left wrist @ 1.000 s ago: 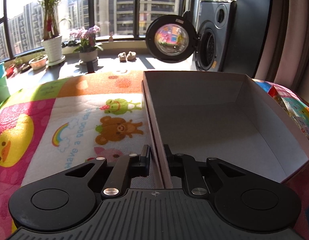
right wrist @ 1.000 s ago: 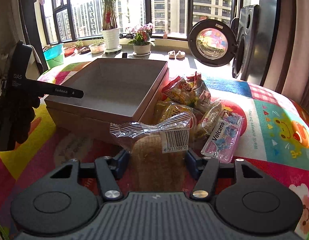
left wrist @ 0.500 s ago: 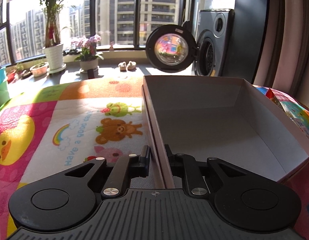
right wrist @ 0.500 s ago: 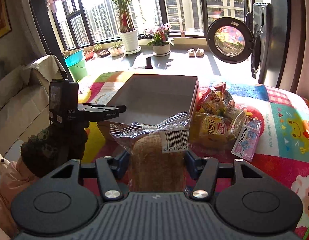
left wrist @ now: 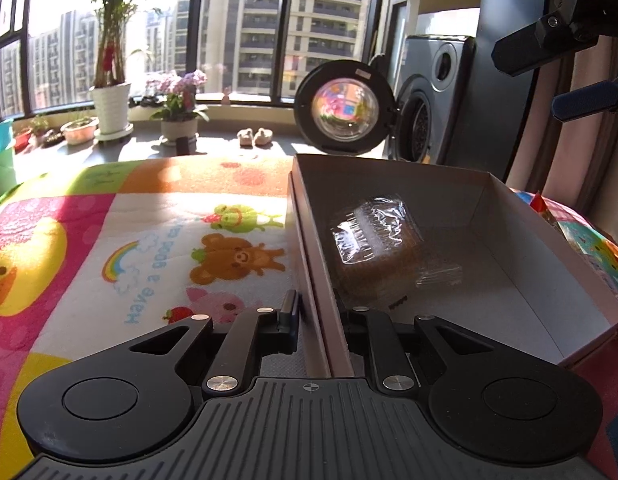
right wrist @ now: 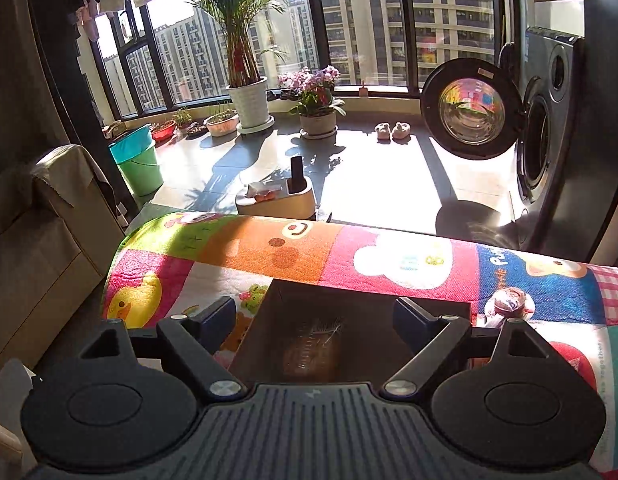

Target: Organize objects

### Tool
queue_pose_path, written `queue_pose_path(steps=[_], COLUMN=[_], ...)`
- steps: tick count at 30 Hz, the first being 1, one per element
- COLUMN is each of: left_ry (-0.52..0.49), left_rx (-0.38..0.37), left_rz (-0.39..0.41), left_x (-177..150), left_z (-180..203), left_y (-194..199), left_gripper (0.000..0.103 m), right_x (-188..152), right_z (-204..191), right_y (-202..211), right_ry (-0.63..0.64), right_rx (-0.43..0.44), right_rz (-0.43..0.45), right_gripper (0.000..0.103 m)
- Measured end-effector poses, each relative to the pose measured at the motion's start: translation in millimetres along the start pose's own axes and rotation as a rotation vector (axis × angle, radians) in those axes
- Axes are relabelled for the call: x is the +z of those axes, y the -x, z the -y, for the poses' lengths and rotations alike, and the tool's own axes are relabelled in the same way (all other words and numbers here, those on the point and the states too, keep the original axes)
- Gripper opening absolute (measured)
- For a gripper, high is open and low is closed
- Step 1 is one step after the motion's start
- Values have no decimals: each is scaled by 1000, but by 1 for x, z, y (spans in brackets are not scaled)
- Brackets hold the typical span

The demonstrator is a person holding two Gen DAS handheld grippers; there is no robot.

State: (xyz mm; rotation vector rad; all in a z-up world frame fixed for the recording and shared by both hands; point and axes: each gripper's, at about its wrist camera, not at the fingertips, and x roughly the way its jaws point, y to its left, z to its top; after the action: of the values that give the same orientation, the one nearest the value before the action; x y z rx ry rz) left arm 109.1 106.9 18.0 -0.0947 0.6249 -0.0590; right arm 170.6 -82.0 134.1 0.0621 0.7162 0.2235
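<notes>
Open cardboard box (left wrist: 509, 216) on mat; plastic-wrapped brown bread (left wrist: 375, 256) inside near its left wall, tilted, blurred, possibly mid-fall.

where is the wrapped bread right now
In the left wrist view the wrapped bread is inside the cardboard box, near its left wall, just ahead of the left claw.

So the box (left wrist: 509, 216) is sitting on the play mat (left wrist: 149, 240), toward its right side. The wrapped bread (left wrist: 377, 252) is lying inside the box, up against its left wall. Washing machine (left wrist: 433, 96) is standing behind, potted plants (left wrist: 109, 104) lining the window ledge.
</notes>
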Motion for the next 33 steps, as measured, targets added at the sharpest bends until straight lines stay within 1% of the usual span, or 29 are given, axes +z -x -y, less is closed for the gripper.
queue_pose_path(steps=[3, 5, 9, 12, 14, 17, 21, 24, 28, 30, 31, 32, 33], left_ry=[14, 19, 19, 21, 23, 22, 18, 18, 20, 17, 16, 15, 16], left_rx=[-9, -11, -6, -5, -3, -2, -7, -8, -10, -11, -11, -11, -12], left_rz=[0, 0, 4, 8, 9, 11, 11, 12, 13, 13, 14, 14, 14], left_x=[0, -1, -2, -2, -2, -2, -3, -3, -2, -3, -3, -3, -3], left_z=[-2, -2, -1, -1, 0, 0, -1, -1, -1, -1, -1, -1, -1], left_y=[0, 0, 1, 1, 2, 2, 2, 2, 2, 1, 1, 1, 1], left_gripper=[17, 17, 17, 17, 17, 16, 17, 17, 17, 17, 17, 17, 17], right_x=[-13, -22, -42, -58, -65, -68, -43, -21, -5, -3, -4, -5, -7], right_z=[27, 50, 104, 137, 152, 171, 179, 178, 175, 178, 180, 182, 182], right_y=[20, 34, 54, 53, 47, 28, -20, -68, -121, -142, -150, -155, -156], right_ry=[9, -7, -110, -195, -244, -315, -372, -385, -388, -412, -425, -433, -424], right_rx=[-77, -130, -220, -266, -290, -293, -234, -245, -275, -268, -268, -267, -271], right_rz=[29, 37, 17, -6, -17, -22, -50, -79, -117, -165, -191, -214, -219], right_gripper=[86, 86, 86, 86, 88, 89, 89, 89, 88, 88, 82, 71, 67])
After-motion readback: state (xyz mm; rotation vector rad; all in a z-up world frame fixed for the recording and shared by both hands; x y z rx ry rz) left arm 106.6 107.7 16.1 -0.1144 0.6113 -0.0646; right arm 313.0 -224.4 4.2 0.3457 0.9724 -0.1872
